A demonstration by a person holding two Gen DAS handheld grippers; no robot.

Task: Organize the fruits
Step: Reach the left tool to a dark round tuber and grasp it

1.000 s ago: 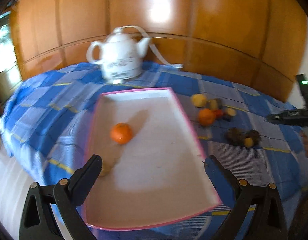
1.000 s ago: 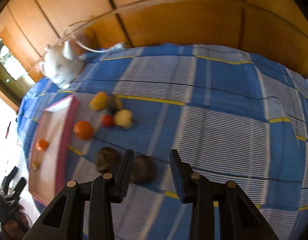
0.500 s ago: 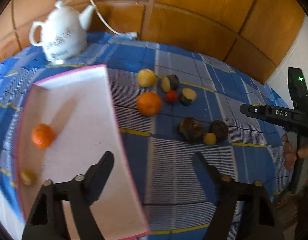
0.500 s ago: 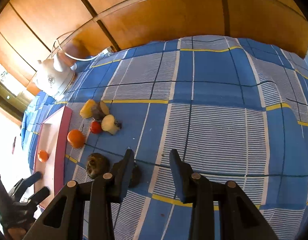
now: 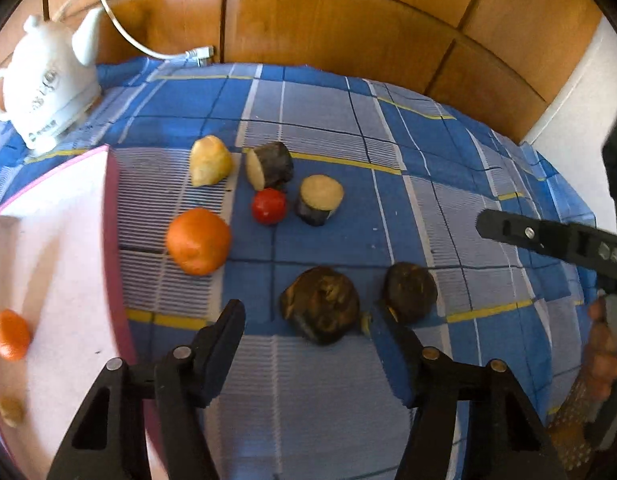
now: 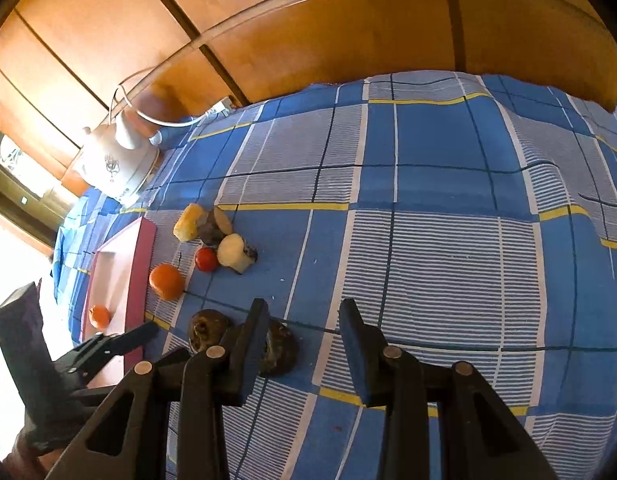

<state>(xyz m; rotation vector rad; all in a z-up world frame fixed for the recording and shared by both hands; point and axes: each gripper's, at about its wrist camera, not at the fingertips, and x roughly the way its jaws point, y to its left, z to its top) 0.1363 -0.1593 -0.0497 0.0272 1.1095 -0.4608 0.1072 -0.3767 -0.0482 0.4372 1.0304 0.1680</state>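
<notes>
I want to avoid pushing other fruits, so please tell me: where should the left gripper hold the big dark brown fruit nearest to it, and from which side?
Grip the dark brown fruit across its rounded middle, coming from above. The left gripper, its jaws closing but not yet touching it, already straddles it. Keep the right finger clear of the darker fruit and the small yellow piece beside it.

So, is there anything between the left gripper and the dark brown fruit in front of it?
Nothing visible. The left gripper, its jaws closing, points straight at the dark brown fruit, which lies just ahead of the fingertips on bare cloth. A second dark fruit lies beside it, next to the right finger.
</notes>
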